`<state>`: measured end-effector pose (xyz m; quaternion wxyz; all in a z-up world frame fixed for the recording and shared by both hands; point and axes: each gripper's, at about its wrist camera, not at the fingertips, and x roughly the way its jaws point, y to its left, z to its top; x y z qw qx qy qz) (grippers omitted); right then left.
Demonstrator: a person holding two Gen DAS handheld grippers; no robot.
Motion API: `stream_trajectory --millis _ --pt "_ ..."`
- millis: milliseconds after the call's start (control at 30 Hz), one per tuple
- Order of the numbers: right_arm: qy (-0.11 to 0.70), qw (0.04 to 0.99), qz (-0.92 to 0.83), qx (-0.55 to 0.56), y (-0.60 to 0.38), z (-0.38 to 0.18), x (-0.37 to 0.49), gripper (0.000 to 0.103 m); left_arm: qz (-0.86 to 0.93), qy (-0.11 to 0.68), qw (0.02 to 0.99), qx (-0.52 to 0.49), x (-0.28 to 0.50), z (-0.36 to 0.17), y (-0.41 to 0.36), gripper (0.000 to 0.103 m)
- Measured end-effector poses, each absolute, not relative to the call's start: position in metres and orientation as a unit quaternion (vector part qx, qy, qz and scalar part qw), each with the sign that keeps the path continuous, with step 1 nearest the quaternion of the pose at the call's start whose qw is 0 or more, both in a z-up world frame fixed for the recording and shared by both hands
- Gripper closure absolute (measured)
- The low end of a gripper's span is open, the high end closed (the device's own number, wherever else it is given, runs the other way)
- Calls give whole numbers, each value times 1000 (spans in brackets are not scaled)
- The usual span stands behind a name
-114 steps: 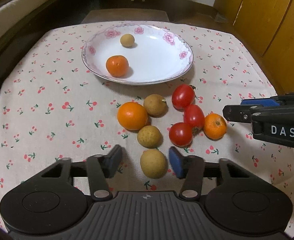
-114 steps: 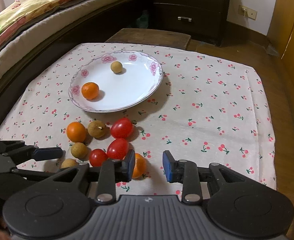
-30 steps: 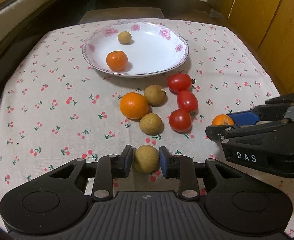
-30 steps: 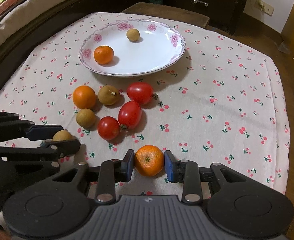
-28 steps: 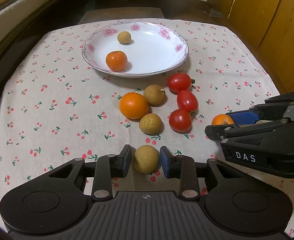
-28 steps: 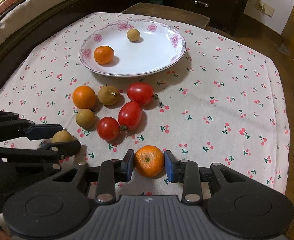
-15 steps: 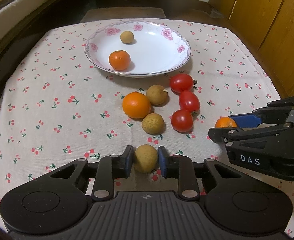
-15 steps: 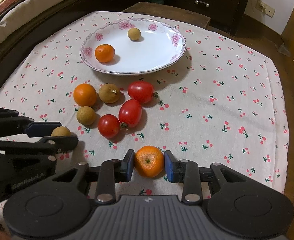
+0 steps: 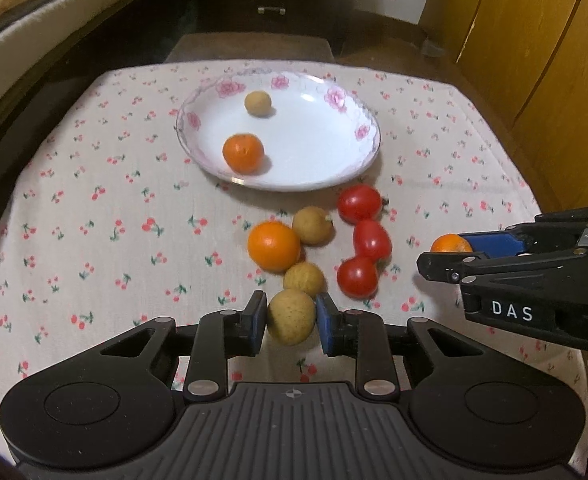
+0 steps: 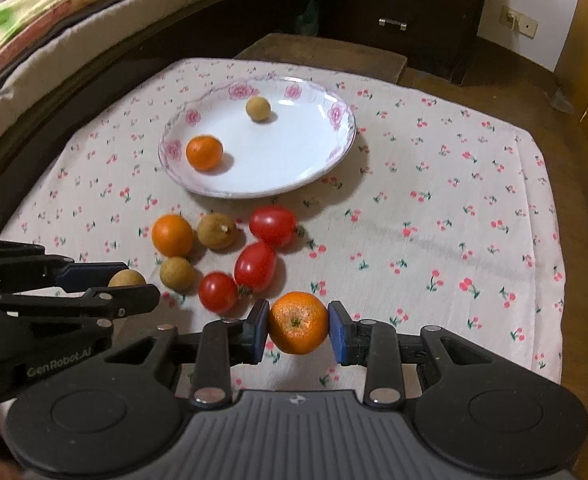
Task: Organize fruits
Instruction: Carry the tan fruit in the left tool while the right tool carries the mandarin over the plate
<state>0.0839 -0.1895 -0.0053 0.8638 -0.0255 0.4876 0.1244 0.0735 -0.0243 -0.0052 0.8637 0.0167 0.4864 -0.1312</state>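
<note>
Left gripper (image 9: 291, 323): blue pads pressed on both sides of a tan longan (image 9: 291, 322), jaws nearly closed around it. The fruit seems just clear of the cherry-print cloth (image 9: 94, 240), its lower half hanging below the pads.

Risk here: the hold sits high on a round, hard-shelled fruit. A tilt or jolt on the way to the plate (image 9: 358, 160) could roll it out, and it would likely land among the loose fruit directly ahead: another longan (image 9: 304, 279), a large orange (image 9: 274, 246), three cherry tomatoes (image 9: 357, 282).

Right gripper (image 10: 298, 328): narrow opening, pads clamped left and right on a small mandarin (image 10: 298, 328), stem end facing the camera. Soft skin, so too hard a squeeze may bruise it; too light and it slips.

Further risk: both grippers are loaded and near each other, and the plate lies ahead of both. Moving together invites a knock between them over the tomatoes.

The plate already holds a mandarin (image 10: 204, 152) and a longan (image 10: 258, 109), well apart. A dropped fruit could roll and strike either.
</note>
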Motion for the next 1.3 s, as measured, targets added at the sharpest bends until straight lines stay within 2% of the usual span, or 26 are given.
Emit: stream_trajectory --millis 700,1300 --pt "455 880 133 -2 -183 19 154 70 -115 466 877 15 139 13 -27 69" --pt "467 872 146 -8 -169 -4 202 70 -109 482 869 21 174 -6 -36 68"
